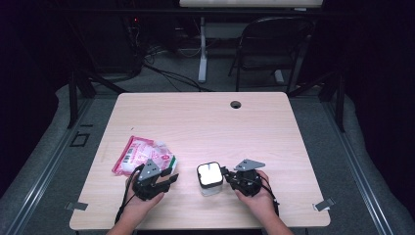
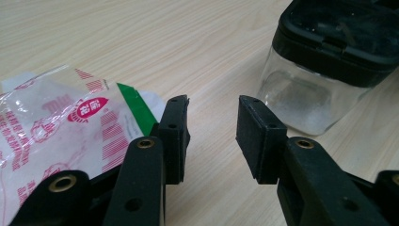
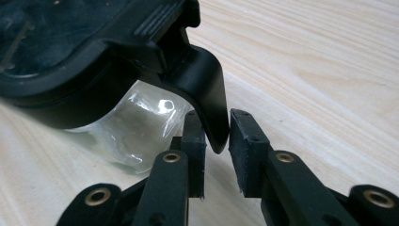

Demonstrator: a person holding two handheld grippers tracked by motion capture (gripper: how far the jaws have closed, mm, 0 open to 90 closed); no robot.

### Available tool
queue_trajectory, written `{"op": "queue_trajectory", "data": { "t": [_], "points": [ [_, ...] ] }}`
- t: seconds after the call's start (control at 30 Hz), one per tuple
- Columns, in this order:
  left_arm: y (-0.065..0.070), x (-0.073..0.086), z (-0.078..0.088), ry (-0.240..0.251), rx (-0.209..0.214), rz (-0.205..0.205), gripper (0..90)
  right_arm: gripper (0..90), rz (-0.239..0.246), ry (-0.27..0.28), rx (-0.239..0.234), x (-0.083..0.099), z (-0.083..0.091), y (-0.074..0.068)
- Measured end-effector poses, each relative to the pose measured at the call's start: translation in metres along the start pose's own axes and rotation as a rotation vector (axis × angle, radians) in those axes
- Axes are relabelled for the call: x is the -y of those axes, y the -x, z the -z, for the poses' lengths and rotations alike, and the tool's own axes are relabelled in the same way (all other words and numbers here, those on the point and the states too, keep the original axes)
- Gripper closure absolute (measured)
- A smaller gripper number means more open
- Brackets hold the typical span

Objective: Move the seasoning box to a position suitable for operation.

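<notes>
A clear square container (image 1: 210, 178) with a black lid (image 3: 70, 42) stands near the table's front edge, between my two grippers. My right gripper (image 1: 226, 174) reaches it from the right. In the right gripper view its pads (image 3: 217, 134) sit on either side of the lid's black latch tab (image 3: 207, 84) and touch it. A pink and white plastic bag (image 1: 142, 154) lies flat at front left. My left gripper (image 1: 170, 178) is just in front of the bag. Its jaws (image 2: 212, 122) stand open over bare wood, with the bag (image 2: 56, 127) to their left and the container (image 2: 306, 94) ahead to the right.
The light wooden table (image 1: 205, 122) has a cable hole (image 1: 236, 104) near its far edge. A folding chair (image 1: 274, 44) and a desk leg (image 1: 202, 49) stand on the floor beyond the table.
</notes>
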State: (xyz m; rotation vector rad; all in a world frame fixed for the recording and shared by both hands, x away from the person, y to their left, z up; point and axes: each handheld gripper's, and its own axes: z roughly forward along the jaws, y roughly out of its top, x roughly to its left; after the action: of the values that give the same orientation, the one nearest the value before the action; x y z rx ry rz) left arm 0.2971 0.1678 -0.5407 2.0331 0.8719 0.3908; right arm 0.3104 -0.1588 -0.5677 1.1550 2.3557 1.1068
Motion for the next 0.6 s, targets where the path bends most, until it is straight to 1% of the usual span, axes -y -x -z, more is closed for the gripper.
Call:
{"op": "queue_trajectory", "data": {
  "t": [0.07,0.1,0.27,0.37,0.47,0.57,0.6],
  "points": [
    [0.000,0.000,-0.002,0.003,0.003,0.005,63.4,76.2,0.000,-0.003,-0.011,0.000,0.000,-0.003],
    [0.000,-0.001,-0.003,0.001,0.002,-0.001,62.6,75.8,0.010,0.001,-0.014,0.001,0.000,-0.005],
    [0.001,-0.001,-0.006,-0.002,0.005,0.013,60.9,72.8,0.019,0.005,-0.027,0.001,0.001,-0.009],
    [0.002,-0.002,-0.005,-0.006,0.005,0.013,58.9,70.2,0.014,0.018,-0.037,0.002,0.004,-0.009],
    [0.003,-0.003,-0.005,0.006,0.013,0.023,57.9,68.0,0.010,0.026,-0.053,0.002,0.008,-0.010],
    [0.004,-0.004,-0.007,0.003,0.009,0.023,56.5,61.4,0.005,0.041,-0.050,0.003,0.014,-0.010],
    [0.004,-0.004,-0.007,0.002,0.006,0.023,56.5,60.9,0.008,0.049,-0.045,0.002,0.017,-0.010]
  ]
}}
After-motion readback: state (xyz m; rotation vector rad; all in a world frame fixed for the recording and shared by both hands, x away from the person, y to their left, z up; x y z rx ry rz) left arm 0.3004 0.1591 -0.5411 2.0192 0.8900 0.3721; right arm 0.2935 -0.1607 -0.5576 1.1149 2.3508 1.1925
